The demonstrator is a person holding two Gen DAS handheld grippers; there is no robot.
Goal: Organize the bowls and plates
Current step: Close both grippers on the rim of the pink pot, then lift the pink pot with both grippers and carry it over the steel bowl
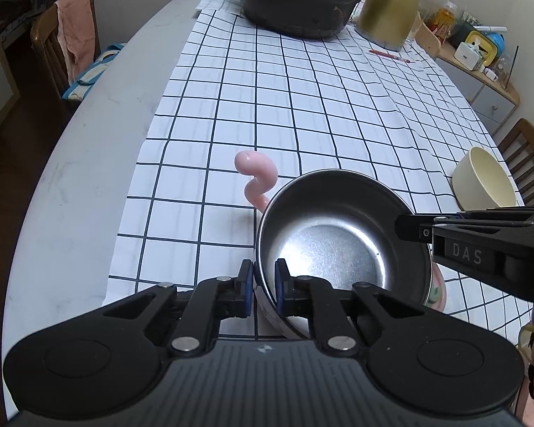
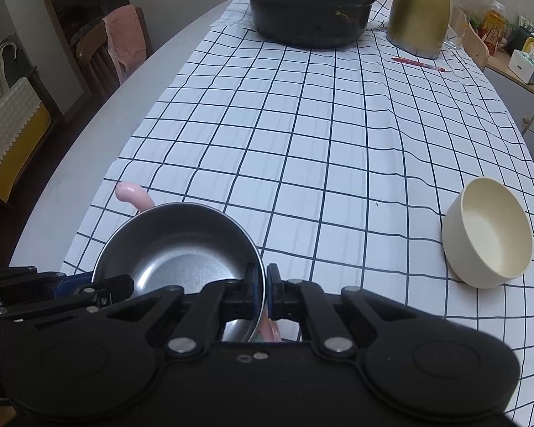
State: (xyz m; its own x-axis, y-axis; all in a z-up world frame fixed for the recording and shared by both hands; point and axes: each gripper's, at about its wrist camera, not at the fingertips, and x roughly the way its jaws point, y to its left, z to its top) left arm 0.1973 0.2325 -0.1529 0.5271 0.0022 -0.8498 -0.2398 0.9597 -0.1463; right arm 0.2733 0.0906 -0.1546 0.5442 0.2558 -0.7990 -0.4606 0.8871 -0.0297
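A steel bowl (image 1: 338,245) is held between both grippers above the checked tablecloth. My left gripper (image 1: 261,281) is shut on its near-left rim. My right gripper (image 2: 263,293) is shut on its right rim; in the right wrist view the bowl (image 2: 181,252) is at the lower left. A pink dish with a curled pink handle (image 1: 256,178) lies under the steel bowl, mostly hidden; its handle tip (image 2: 131,194) shows behind the bowl. A cream bowl (image 2: 487,231) stands tilted at the right table edge, also in the left wrist view (image 1: 484,181).
A black lidded pot (image 2: 309,10) and a gold kettle (image 2: 420,10) stand at the far end, with a red pen (image 2: 418,64) near them. Chairs stand at the left (image 1: 64,46) and right (image 1: 527,163). A cabinet with clutter (image 1: 477,71) is at the far right.
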